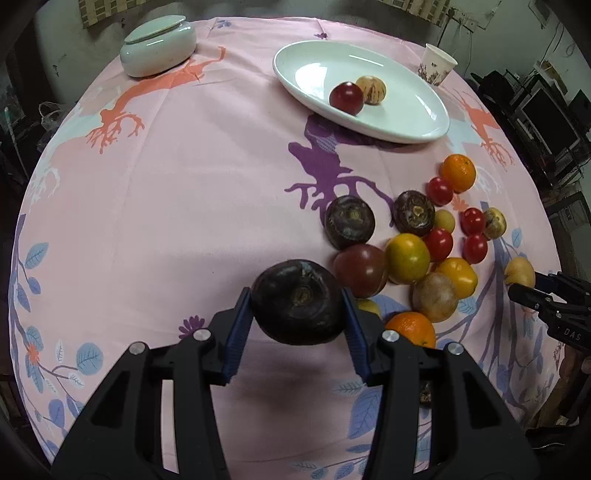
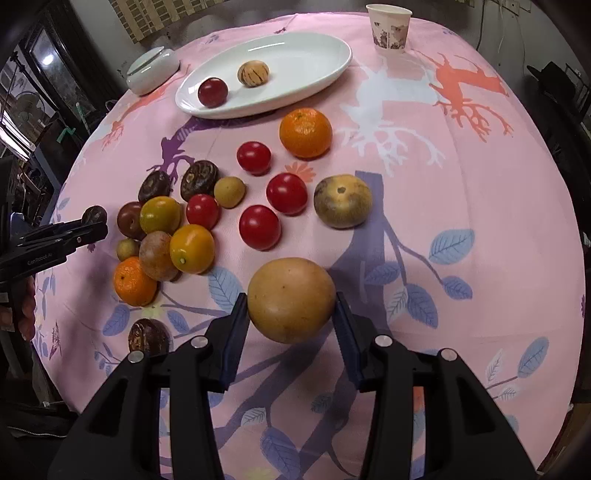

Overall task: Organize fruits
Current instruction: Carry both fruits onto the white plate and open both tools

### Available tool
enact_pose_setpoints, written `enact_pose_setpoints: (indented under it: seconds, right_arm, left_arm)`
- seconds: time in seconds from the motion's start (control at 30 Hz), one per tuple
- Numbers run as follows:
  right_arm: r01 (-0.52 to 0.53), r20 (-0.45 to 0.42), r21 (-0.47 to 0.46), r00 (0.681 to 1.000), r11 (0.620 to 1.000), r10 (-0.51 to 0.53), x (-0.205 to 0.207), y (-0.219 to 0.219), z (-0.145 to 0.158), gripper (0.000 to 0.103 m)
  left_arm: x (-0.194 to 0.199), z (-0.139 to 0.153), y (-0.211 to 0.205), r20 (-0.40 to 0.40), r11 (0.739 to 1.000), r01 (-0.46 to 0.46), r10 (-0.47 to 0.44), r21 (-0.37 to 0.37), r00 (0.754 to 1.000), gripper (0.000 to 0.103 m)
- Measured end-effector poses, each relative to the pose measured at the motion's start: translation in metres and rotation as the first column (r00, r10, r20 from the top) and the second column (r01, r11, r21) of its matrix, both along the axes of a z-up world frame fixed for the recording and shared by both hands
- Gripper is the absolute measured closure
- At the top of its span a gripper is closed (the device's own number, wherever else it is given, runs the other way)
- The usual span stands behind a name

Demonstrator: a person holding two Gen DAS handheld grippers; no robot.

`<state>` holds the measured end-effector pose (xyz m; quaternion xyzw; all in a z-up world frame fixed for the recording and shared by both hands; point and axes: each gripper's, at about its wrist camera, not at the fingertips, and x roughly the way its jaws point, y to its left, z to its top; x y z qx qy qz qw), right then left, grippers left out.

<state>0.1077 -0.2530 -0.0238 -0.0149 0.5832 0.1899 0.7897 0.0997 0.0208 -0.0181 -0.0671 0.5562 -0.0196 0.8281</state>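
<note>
My left gripper [image 1: 298, 301] is shut on a dark purple round fruit [image 1: 299, 301], held above the pink cloth. My right gripper [image 2: 291, 301] is shut on a tan round fruit [image 2: 291, 299]. A white oval plate [image 1: 399, 118] at the back holds a dark red plum [image 1: 346, 98] and a striped yellow fruit [image 1: 371, 89]; the plate also shows in the right wrist view [image 2: 314, 62]. Several loose fruits lie in a pile [image 2: 177, 229]: oranges, red tomatoes, dark purple fruits, yellow ones. The left gripper also shows in the right wrist view [image 2: 92, 221], the right gripper in the left wrist view [image 1: 524, 284].
A lidded pale green jar [image 1: 159, 44] stands at the back left. A paper cup [image 2: 389, 26] stands behind the plate. A pink patterned cloth [image 1: 184, 184] covers the round table. Dark furniture surrounds the table.
</note>
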Motion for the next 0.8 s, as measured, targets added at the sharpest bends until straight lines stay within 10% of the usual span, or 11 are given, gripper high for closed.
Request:
enact_pose_setpoints:
  seconds: [0.4, 0.8]
  right_arm:
    - [-0.014, 0.089, 0.089, 0.996, 0.996, 0.006, 0.033, 0.011, 0.045, 0.057]
    - [-0.043, 0.175, 0.035, 0.984, 0.998, 0.036, 0.130, 0.049, 0.041, 0.057]
  left_arm:
    - [0.022, 0.046, -0.005, 0.075, 0.998, 0.009, -0.005, -0.059, 0.997, 0.055]
    - [0.126, 0.038, -0.032, 0.095, 0.997, 0.028, -0.021, -0.077, 0.995, 0.055]
